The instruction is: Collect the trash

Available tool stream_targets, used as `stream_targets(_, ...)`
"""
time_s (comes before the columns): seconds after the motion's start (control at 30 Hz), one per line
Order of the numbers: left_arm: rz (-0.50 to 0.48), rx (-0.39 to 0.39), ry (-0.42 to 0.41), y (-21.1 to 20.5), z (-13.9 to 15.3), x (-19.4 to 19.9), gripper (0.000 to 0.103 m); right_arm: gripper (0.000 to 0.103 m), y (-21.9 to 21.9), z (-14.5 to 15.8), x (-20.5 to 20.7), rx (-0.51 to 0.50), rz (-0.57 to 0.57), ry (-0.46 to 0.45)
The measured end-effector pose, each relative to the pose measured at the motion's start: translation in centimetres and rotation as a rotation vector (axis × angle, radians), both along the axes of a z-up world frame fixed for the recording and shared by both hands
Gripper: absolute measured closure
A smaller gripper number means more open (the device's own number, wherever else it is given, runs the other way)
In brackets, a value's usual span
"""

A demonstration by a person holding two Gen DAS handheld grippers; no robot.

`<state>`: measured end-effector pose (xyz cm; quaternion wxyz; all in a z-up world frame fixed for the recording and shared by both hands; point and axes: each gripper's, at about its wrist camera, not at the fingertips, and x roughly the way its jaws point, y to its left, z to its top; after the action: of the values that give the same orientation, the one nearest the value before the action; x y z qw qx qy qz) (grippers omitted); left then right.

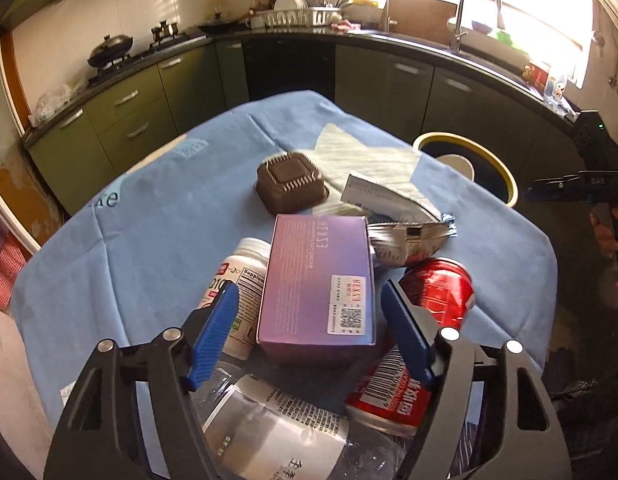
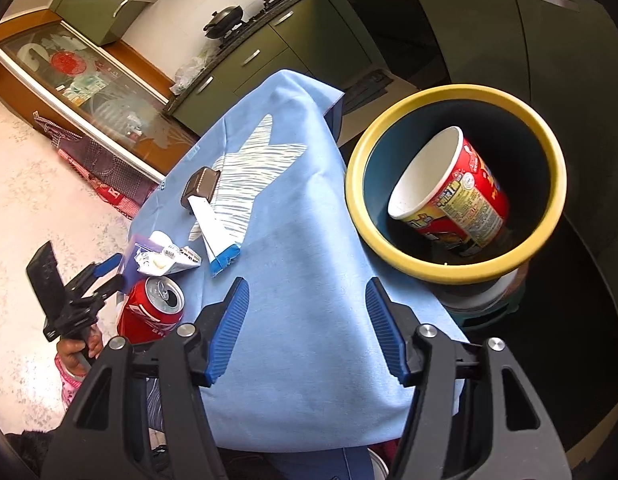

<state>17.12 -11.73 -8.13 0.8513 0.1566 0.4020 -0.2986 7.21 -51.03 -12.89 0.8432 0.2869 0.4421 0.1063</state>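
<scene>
Left gripper (image 1: 309, 320) gapes wide around a purple box (image 1: 319, 280) on the desk (image 1: 149, 232). Right gripper (image 2: 307, 324), wide apart and empty, hovers over the desk; a noodle cup (image 2: 449, 192) lies in the yellow-rimmed bin (image 2: 389, 256) at two o'clock.

Left tool (image 1: 309, 322) astride purple box (image 1: 319, 280)
</scene>
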Motion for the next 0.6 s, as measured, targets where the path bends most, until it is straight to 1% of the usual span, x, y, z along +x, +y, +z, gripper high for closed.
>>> stream_targets(0.03,-0.001,0.006,0.006,0.0,-0.5,0.3,0.032,0.045,0.1,0.0,0.0,-0.003,-0.001,-0.001)
stream_targets(0.1,-0.004,0.018,0.02,-0.3,-1.2,0.6,0.039,0.045,0.1,0.0,0.0,-0.006,-0.001,-0.005)
stream_targets(0.13,-0.006,0.02,0.025,-0.4,-1.4,0.7,0.04,0.045,0.1,0.0,0.0,-0.007,-0.002,-0.006)
stream_targets(0.27,-0.014,0.024,0.036,-0.7,-1.8,0.8,0.047,0.044,0.3,0.5,-0.1,-0.044,-0.007,-0.015)
stream_targets(0.47,-0.014,0.031,0.017,-1.0,-1.6,0.5,0.049,0.044,0.6,0.8,0.1,-0.064,-0.003,-0.022)
stream_targets(0.6,0.005,0.033,-0.02,-0.4,-0.2,0.1,0.049,0.044,0.6,0.7,0.1,-0.066,-0.002,-0.021)
